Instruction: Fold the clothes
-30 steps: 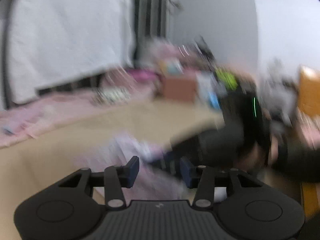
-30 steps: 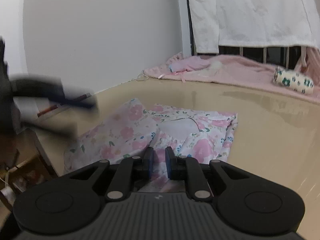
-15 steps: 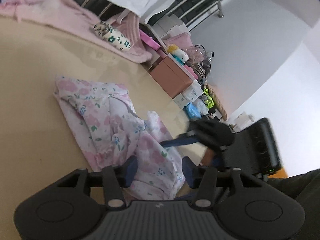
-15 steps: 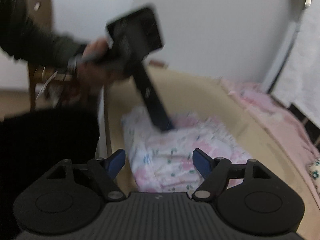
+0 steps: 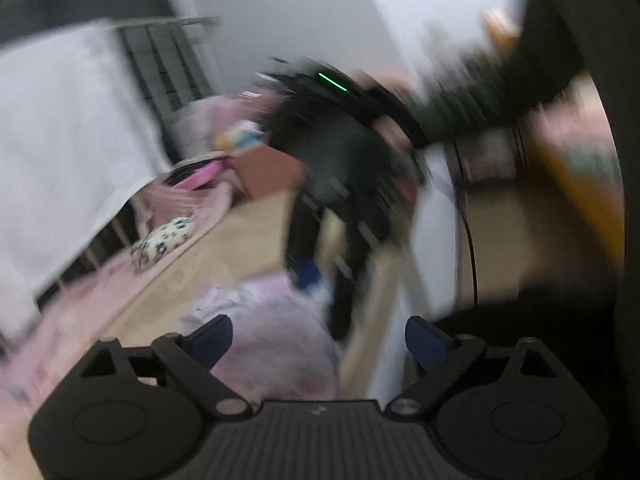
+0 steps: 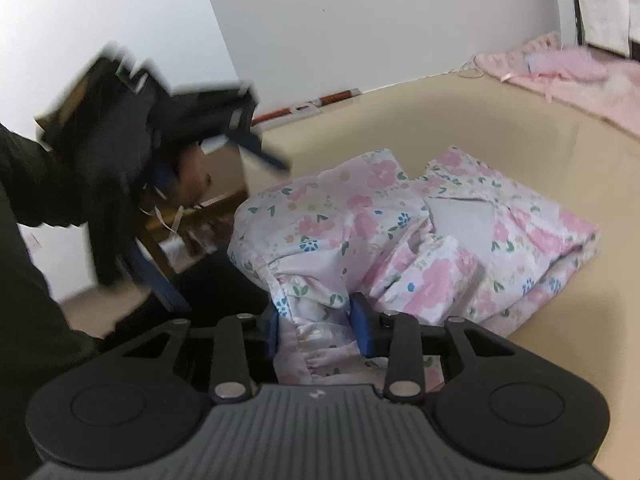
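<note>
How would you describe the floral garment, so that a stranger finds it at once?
Look at the beige table by the white wall. At its near edge lies the floral garment, crumpled, with the right gripper around its hem. Unlike the plain pink blanket at the far side, it is white with pink flowers.

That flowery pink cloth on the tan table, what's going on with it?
A person is folding a pink floral cotton garment lying bunched on the tan table. The right hand-held gripper has just been closing, with a gathered edge of the fabric between its blue pads at the near side. The left hand-held gripper has just been opening and holds nothing; it stands wide open, seen blurred, off the table's left edge.
</note>
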`<state>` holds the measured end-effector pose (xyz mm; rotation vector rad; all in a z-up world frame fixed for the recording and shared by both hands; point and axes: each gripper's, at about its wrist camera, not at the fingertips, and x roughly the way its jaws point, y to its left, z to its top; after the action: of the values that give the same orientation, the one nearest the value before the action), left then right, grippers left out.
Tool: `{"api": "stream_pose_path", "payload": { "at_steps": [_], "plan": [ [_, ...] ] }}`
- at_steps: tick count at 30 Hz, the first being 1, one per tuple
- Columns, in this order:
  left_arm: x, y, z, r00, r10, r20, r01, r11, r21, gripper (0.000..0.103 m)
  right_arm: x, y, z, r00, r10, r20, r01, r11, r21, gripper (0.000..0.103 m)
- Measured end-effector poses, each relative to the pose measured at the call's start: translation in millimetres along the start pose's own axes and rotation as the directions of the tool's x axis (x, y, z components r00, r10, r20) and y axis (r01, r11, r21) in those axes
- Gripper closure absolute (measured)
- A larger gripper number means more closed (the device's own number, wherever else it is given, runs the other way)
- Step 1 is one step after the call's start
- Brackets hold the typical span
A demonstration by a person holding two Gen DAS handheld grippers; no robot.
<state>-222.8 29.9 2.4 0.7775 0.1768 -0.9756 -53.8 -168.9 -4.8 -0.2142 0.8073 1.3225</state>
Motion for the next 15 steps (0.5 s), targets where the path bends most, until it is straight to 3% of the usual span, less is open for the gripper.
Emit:
{"api": "stream_pose_path", "payload": {
  "at_steps": [3,6,7,11,12,13,15],
  "plan": [
    [10,-17,-11,0.998,0.067,0.016,-0.068,0.993,0.099,0.01,-10,1,-2,0.999,0.042,-0.007,-0.042,0.999,0.031,0.071],
    [14,-16,-20,0.995,0.096,0.029,-0.099,0.988,0.122,0.011,-13,6,-3,0.995,0.097,-0.025,-0.095,0.993,0.068,0.072],
    [16,-14,-23,0.996,0.085,0.025,-0.087,0.99,0.106,0.016,-15,8,-5,0.993,0.116,-0.029,-0.114,0.99,0.082,0.073],
    [21,-2,-25,0.999,0.024,0.044,-0.022,0.999,-0.032,0.047,-21,11,-10,0.981,0.195,0.001,-0.192,0.965,0.178,0.075],
    [20,6,-25,0.999,0.006,0.051,-0.002,0.996,-0.092,0.051,-25,13,-13,0.984,0.179,0.026,-0.18,0.964,0.193,0.075],
    [18,15,-25,0.998,-0.022,0.056,0.03,0.987,-0.156,0.056,-30,14,-15,0.985,0.163,0.051,-0.17,0.963,0.21,0.072],
    [14,35,-26,0.995,-0.075,0.073,0.093,0.953,-0.29,0.062,-41,17,-20,0.987,0.125,0.101,-0.146,0.96,0.237,0.055]
  ]
}}
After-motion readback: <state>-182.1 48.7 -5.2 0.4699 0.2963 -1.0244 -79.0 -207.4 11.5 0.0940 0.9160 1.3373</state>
